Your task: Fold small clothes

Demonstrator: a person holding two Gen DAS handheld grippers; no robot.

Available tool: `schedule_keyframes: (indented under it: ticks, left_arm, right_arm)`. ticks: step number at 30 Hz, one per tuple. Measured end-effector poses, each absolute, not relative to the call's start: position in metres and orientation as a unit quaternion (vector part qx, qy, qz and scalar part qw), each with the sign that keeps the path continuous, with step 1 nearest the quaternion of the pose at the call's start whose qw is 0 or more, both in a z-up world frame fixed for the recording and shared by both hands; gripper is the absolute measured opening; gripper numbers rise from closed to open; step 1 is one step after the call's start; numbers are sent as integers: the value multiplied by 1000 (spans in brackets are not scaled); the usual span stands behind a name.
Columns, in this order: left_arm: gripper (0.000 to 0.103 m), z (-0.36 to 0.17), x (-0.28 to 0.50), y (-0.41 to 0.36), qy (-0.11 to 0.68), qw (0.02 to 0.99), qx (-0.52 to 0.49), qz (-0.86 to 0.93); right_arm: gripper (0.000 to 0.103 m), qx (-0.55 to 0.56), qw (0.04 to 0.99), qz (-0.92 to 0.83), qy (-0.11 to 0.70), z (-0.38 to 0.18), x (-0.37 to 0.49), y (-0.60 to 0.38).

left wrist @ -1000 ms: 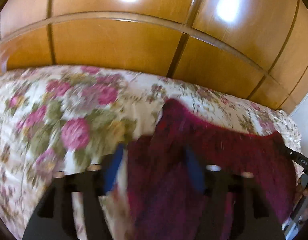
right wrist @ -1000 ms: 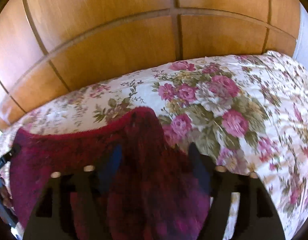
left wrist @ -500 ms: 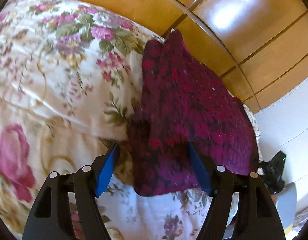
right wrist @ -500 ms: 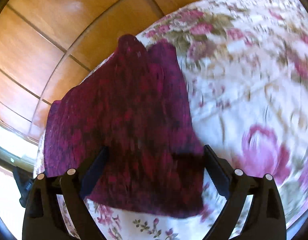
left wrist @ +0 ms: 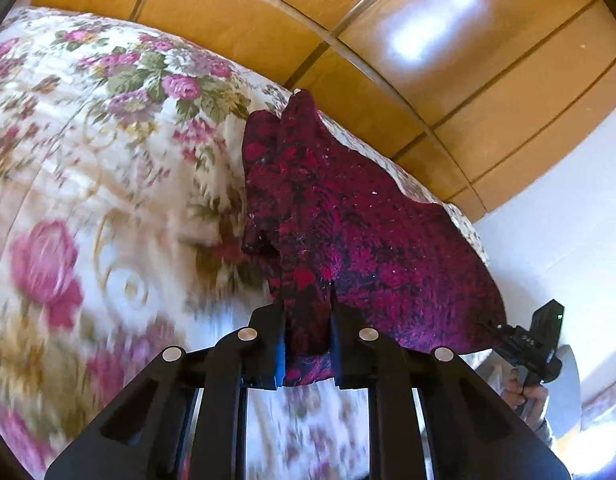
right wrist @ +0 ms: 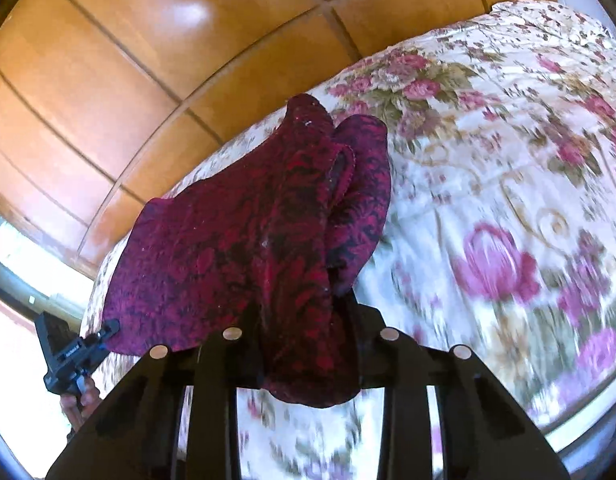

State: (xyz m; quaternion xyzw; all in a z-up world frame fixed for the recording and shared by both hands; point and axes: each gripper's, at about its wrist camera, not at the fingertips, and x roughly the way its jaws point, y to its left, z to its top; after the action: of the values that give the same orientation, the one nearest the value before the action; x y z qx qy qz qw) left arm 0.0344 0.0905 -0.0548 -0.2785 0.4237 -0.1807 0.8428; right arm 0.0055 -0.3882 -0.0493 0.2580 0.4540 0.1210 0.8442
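A dark red patterned garment hangs stretched between my two grippers above a floral bedspread. My left gripper is shut on one bottom corner of the garment. My right gripper is shut on the other corner, with the red garment bunched between its fingers. The right gripper also shows at the far right of the left wrist view, and the left gripper at the far left of the right wrist view. The far end of the garment rises to a point.
The floral bedspread covers the bed below. Glossy wooden panels stand behind the bed. A white wall is at the right of the left wrist view. A bright window is at the left of the right wrist view.
Both grippers were open over the garment's edge half a second ago. Both have closed on its near corners, and the garment now bunches between the fingers.
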Motion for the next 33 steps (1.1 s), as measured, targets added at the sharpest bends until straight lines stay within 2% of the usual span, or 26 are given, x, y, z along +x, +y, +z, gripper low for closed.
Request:
schedule_keyframes:
  ticks: [6, 9, 10, 11, 13, 17, 23, 24, 25, 26, 28, 33]
  left_arm:
    - [17, -61, -24, 84, 448, 839, -252, -180]
    - [20, -58, -29, 85, 447, 848, -232, -164]
    - [29, -54, -28, 88, 439, 853, -232, -162]
    - [44, -50, -26, 92, 429, 859, -232, -157]
    - [54, -41, -15, 98, 406, 874, -229, -137]
    - [54, -31, 22, 98, 396, 883, -223, -119]
    - [54, -34, 65, 84, 407, 874, -223, -141]
    - [54, -37, 74, 80, 414, 872, -221, -141]
    - [48, -40, 77, 79, 418, 869, -218, -147]
    - [24, -44, 80, 76, 423, 867, -214, -152]
    - [14, -50, 90, 70, 434, 869, -198, -136]
    - [13, -40, 98, 64, 413, 882, -194, -117]
  right_arm:
    - [29, 243, 828, 117, 492, -62, -46, -392]
    - [42, 236, 825, 110, 502, -61, -45, -395]
    - [44, 235, 830, 104, 495, -56, -42, -398]
    - [52, 232, 837, 96, 487, -51, -39, -400]
    - [62, 234, 855, 84, 456, -36, -29, -403]
    - [62, 220, 873, 71, 430, -22, 9, -395]
    - [62, 163, 869, 44, 464, -43, 72, -371]
    - [59, 161, 866, 42, 471, -48, 78, -371]
    - [51, 160, 862, 47, 478, -53, 82, -370]
    - [31, 158, 861, 54, 480, -55, 83, -368]
    - [18, 140, 870, 51, 470, -48, 83, -364]
    - [15, 123, 896, 35, 425, -23, 80, -360]
